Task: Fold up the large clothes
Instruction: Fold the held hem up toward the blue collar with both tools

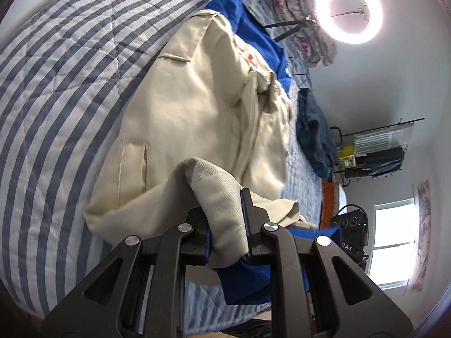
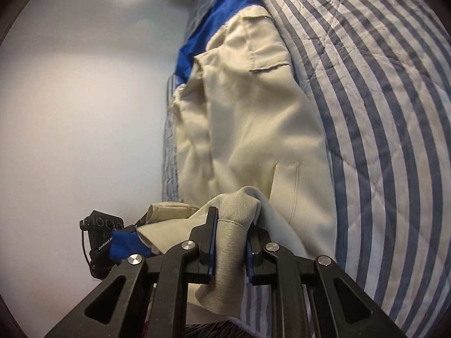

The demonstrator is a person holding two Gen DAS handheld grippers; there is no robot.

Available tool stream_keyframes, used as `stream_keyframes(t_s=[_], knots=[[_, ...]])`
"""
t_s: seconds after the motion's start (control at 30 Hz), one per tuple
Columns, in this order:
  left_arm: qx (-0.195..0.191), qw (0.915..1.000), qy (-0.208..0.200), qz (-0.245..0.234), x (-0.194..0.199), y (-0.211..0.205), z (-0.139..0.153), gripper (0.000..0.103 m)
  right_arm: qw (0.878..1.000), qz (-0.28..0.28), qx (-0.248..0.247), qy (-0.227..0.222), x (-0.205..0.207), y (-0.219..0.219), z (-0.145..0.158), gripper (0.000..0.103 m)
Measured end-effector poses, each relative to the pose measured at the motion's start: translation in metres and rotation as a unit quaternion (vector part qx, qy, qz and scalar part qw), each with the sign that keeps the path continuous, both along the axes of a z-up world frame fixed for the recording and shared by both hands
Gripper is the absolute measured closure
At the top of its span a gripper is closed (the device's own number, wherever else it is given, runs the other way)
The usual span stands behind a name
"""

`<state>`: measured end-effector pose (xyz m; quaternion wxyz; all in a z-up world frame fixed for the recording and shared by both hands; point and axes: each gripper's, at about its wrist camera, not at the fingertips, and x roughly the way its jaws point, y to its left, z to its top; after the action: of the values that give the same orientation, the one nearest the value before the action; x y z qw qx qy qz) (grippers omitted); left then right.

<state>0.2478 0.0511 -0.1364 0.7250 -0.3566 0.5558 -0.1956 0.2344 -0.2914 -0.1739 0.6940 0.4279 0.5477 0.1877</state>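
My left gripper (image 1: pixel 225 219) and right gripper (image 2: pixel 231 239) each have jaws clamped on the near hem of the cream jacket (image 1: pixel 197 107), which stretches lengthwise away from me across the striped bed (image 1: pixel 56 70). A blue garment (image 1: pixel 253 33) lies under its far end.

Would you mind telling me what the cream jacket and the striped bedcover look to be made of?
The cream jacket looks like matte woven cotton twill; fine diagonal ribs show where the left gripper pinches it. The striped bedcover seems quilted cotton, going by its stitched diamond lines and soft puckering.
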Motion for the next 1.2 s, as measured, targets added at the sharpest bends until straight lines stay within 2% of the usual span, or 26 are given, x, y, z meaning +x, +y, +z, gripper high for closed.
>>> stream_keyframes(t_s=[0.2,0.27,0.33,0.43,0.5,0.57,0.6,0.63,0.7,0.77,0.83,0.9,0.93,0.97,1.07,1.13,1.2], knots=[[-0.004,0.9997,0.025,0.003,0.019,-0.001,-0.017,0.087,0.999,-0.004,0.013,0.035,0.018,-0.006,-0.022,0.087],[-0.011,0.9994,0.034,0.003,0.025,-0.001,-0.019,0.087,0.999,0.005,0.018,0.036,0.021,-0.008,-0.023,0.084],[-0.021,0.999,0.04,0.003,0.03,0.0,-0.019,0.085,0.999,0.012,0.032,0.04,0.025,-0.013,-0.022,0.075],[-0.044,0.9977,0.052,0.001,0.036,0.006,-0.018,0.075,0.998,0.015,0.05,0.045,0.026,-0.021,-0.021,0.07],[-0.07,0.9959,0.056,0.006,0.04,0.011,-0.016,0.059,0.997,0.016,0.066,0.043,0.026,-0.024,-0.019,0.065],[-0.084,0.9951,0.05,0.016,0.044,0.018,-0.011,0.053,0.994,0.015,0.096,0.042,0.023,-0.032,-0.018,0.055],[-0.088,0.995,0.044,0.018,0.046,0.021,-0.008,0.052,0.993,0.011,0.112,0.04,0.022,-0.036,-0.017,0.047],[-0.09,0.995,0.039,0.02,0.048,0.024,-0.004,0.052,0.992,0.004,0.122,0.037,0.021,-0.041,-0.015,0.043],[-0.086,0.9959,0.016,0.022,0.05,0.032,0.007,0.052,0.992,-0.007,0.125,0.022,0.018,-0.053,-0.005,0.043],[-0.067,0.9975,-0.021,0.007,0.051,0.036,0.02,0.052,0.994,-0.013,0.108,-0.012,0.016,-0.065,0.011,0.043],[-0.008,0.998,-0.06,-0.02,0.05,0.035,0.031,0.052,0.997,0.001,0.064,-0.054,0.013,-0.068,0.029,0.043],[0.027,0.9947,-0.086,-0.051,0.048,0.033,0.033,0.052,0.995,0.04,-0.014,-0.093,0.008,-0.062,0.044,0.043],[0.04,0.9928,-0.091,-0.067,0.045,0.031,0.03,0.052,0.991,0.059,-0.059,-0.106,0.005,-0.056,0.047,0.043],[0.049,0.991,-0.096,-0.08,0.043,0.03,0.026,0.052,0.988,0.068,-0.078,-0.111,0.006,-0.049,0.045,0.044],[0.098,0.9817,-0.104,-0.127,0.039,0.014,0.01,0.052,0.982,0.098,-0.109,-0.121,0.005,-0.031,0.036,0.048],[0.108,0.9775,-0.099,-0.152,0.034,0.008,-0.001,0.052,0.974,0.118,-0.142,-0.133,0.007,-0.018,0.033,0.048],[0.108,0.9767,-0.092,-0.161,0.032,0.006,-0.009,0.052,0.97,0.133,-0.152,-0.136,0.013,-0.007,0.025,0.048]])
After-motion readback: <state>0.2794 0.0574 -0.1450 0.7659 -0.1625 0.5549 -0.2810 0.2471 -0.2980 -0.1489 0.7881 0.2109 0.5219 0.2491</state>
